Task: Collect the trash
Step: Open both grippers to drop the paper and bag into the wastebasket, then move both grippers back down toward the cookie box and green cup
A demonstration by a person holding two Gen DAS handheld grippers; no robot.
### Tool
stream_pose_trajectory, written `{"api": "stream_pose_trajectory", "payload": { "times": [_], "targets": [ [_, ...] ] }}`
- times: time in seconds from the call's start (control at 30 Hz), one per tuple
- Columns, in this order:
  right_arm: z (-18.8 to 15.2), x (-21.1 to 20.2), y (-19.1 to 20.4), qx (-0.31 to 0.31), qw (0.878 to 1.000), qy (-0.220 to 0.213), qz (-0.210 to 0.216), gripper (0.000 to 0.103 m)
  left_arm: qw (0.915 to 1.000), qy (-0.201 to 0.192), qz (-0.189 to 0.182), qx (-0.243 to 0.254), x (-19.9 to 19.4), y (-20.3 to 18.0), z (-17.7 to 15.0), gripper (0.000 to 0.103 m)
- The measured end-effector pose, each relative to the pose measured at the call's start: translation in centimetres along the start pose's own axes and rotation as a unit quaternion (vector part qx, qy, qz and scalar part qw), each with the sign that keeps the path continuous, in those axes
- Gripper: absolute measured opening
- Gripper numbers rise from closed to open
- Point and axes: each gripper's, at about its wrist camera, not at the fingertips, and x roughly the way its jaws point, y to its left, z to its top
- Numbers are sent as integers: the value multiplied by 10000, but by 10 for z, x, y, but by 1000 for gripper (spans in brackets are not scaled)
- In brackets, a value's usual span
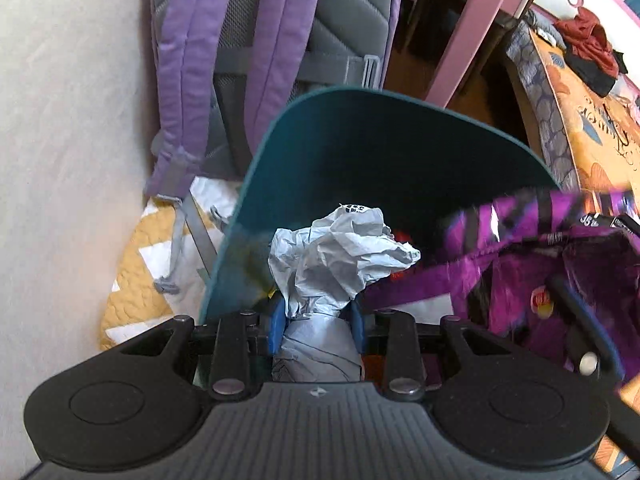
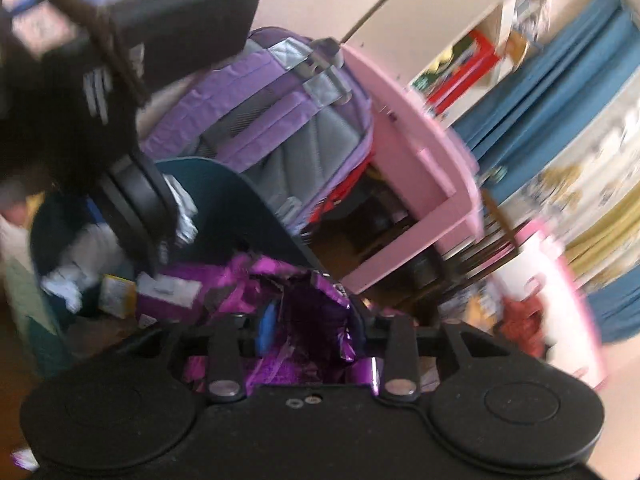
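My left gripper point(image 1: 318, 320) is shut on a crumpled grey-white paper point(image 1: 340, 256) and holds it over the open mouth of a teal trash bin point(image 1: 400, 152). My right gripper point(image 2: 312, 324) is shut on a shiny purple foil wrapper point(image 2: 316, 304) at the bin's right rim point(image 2: 256, 196). The wrapper also shows at the right in the left wrist view point(image 1: 520, 256). The left gripper's body point(image 2: 136, 196) hangs over the bin in the right wrist view, with the paper point(image 2: 184, 208) below it. More trash, white and yellow, lies inside the bin point(image 2: 116, 288).
A purple and grey backpack point(image 1: 272, 52) leans on the wall behind the bin. A pink desk point(image 1: 472, 28) stands to the right. A yellow-white quilt point(image 1: 140, 280) lies on the floor at left. A bed with clothes point(image 1: 588, 44) is at far right.
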Motion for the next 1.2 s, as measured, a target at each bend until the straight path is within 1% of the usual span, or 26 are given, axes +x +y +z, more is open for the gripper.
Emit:
{"api": "stream_pose_trajectory", "payload": {
  "times": [0.03, 0.07, 0.1, 0.17, 0.2, 0.23, 0.27, 0.4, 0.53, 0.63, 0.8, 0.93, 1.1, 1.17, 1.2],
  "targets": [
    [-1, -1, -1, 143, 9998, 2, 116, 42, 10000, 25, -5, -10, 2, 0, -1, 33],
    [-3, -1, -2, 244, 9995, 8, 180, 45, 10000, 4, 38, 34, 2, -2, -1, 33],
    [-4, -3, -3, 343, 9991, 8, 253, 47, 9999, -9, 43, 96, 2, -4, -2, 35],
    [-7, -5, -7, 594, 9970, 18, 493, 54, 9999, 23, -46, 154, 2, -6, -2, 43],
    [-8, -7, -10, 725, 9957, 24, 570, 59, 9998, 30, -107, 148, 2, -6, -2, 49],
    [-9, -9, -13, 874, 9941, 8, 644, 63, 9998, 2, -133, 130, 0, -6, -2, 53],
    [-10, -11, -16, 983, 9926, -19, 711, 65, 9998, -45, -129, 110, -3, -6, -3, 55],
    [-12, -26, -28, 1333, 9867, -78, 924, 65, 9994, -202, -266, 54, -19, -2, -8, 56],
    [-18, -44, -42, 1738, 9773, -101, 1208, 66, 9981, -452, -382, 141, -46, 1, -20, 56],
    [-25, -62, -49, 1995, 9707, -145, 1333, 66, 9967, -650, -435, 203, -70, 5, -35, 56],
    [-38, -94, -56, 2196, 9624, -253, 1579, 66, 9935, -976, -433, 387, -108, 8, -66, 56],
    [-51, -121, -55, 2338, 9551, -337, 1789, 66, 9912, -1153, -519, 401, -137, 12, -95, 56],
    [-75, -144, -47, 2522, 9464, -297, 1995, 68, 9903, -1217, -467, 487, -153, 17, -133, 57],
    [-87, -151, -42, 2583, 9435, -241, 2063, 69, 9906, -1200, -460, 465, -154, 20, -145, 60],
    [-94, -153, -38, 2623, 9418, -186, 2093, 69, 9907, -1193, -467, 451, -154, 22, -152, 64]
  ]
}}
